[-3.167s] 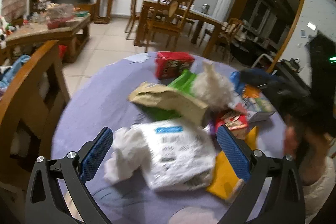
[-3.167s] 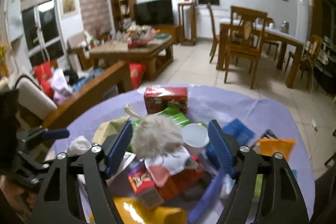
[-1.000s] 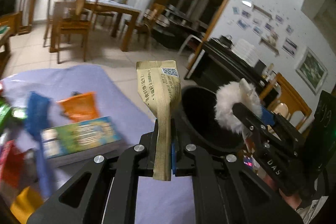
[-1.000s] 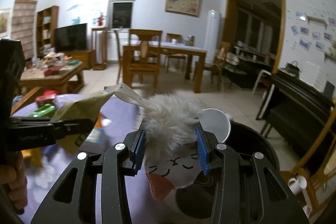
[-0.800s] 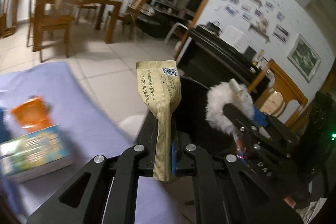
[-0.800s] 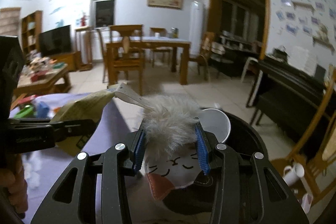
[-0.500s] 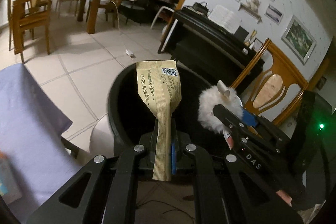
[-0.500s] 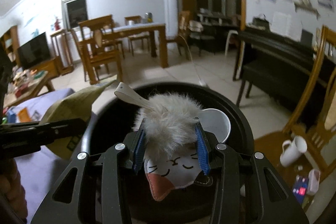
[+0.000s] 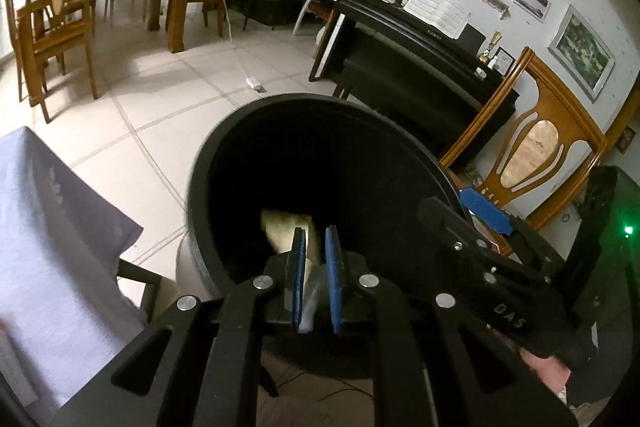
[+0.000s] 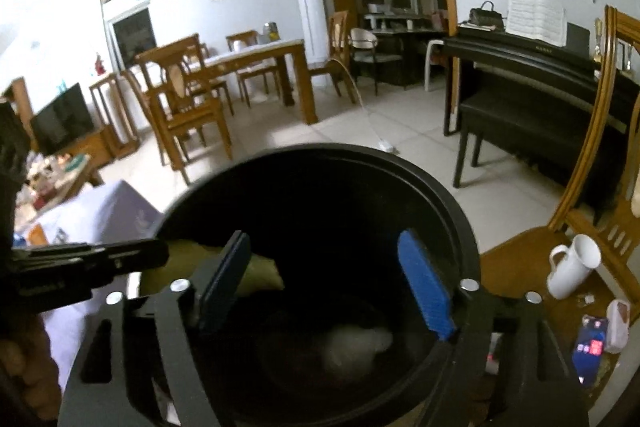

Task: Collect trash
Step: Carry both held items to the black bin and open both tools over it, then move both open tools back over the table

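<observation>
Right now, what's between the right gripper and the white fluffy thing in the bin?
Nothing: just dark air inside the bin. The right wrist view shows the right gripper, jaws opening and empty, above the white fluffy thing.

Matt black plastic bin [image 9: 224,163], probably; pale crinkled paper packet [image 9: 286,229]; glossy tiled floor [image 9: 160,95].

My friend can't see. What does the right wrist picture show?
The right gripper, jaws opening and empty, hangs over a round black trash bin with a pale fluffy lump blurred inside. The left gripper reaches in with a tan paper packet.
</observation>
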A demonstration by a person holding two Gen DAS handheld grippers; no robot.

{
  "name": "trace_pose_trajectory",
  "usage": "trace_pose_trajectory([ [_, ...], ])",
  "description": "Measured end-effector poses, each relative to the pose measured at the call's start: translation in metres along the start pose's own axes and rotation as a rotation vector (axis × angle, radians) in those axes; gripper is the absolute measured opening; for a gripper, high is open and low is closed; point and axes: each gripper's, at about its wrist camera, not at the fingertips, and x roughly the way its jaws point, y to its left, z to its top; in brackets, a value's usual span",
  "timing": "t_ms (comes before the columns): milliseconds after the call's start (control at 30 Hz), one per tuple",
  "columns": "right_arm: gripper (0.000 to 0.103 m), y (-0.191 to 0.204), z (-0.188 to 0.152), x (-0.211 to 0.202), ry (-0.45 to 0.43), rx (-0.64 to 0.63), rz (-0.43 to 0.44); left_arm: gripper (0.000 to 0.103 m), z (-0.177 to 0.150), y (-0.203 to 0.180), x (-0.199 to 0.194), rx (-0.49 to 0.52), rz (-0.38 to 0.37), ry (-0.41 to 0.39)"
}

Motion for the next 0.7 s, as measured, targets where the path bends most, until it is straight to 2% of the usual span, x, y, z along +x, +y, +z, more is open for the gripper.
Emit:
trace_pose_trajectory([
  [33, 0.078, 0.002, 0.001, -0.004, -0.004, 0.005, 0.012, 0.014, -0.001, 0.001, -0.007, -0.001, 0.005, -0.008],
  [67, 0.082, 0.006, 0.002, -0.007, -0.010, 0.006, 0.026, 0.024, -0.002, 0.002, -0.012, -0.001, 0.009, -0.014],
  [100, 0.085, 0.015, 0.005, -0.013, -0.012, 0.005, 0.032, 0.045, -0.004, 0.003, -0.019, -0.002, 0.015, -0.025],
  [133, 0.086, 0.019, 0.006, -0.017, -0.015, 0.005, 0.047, 0.056, -0.008, 0.006, -0.033, -0.004, 0.031, -0.048],
  [167, 0.088, 0.024, 0.006, -0.021, -0.014, 0.005, 0.065, 0.073, -0.011, 0.007, -0.044, 0.000, 0.046, -0.074],
  [267, 0.089, 0.042, 0.011, -0.031, -0.007, 0.000, 0.106, 0.075, -0.019, 0.008, -0.074, 0.016, 0.082, -0.123],
  [400, 0.089, 0.083, 0.015, -0.044, 0.028, -0.031, 0.170, 0.076, -0.042, 0.029, -0.121, -0.017, 0.121, -0.159],
  [533, 0.089, 0.135, 0.015, -0.051, 0.101, -0.068, 0.291, 0.081, -0.071, 0.059, -0.172, -0.055, 0.200, -0.211],
  [700, 0.089, 0.213, 0.005, -0.062, 0.158, -0.147, 0.423, 0.081, -0.108, 0.102, -0.234, -0.135, 0.307, -0.272],
])
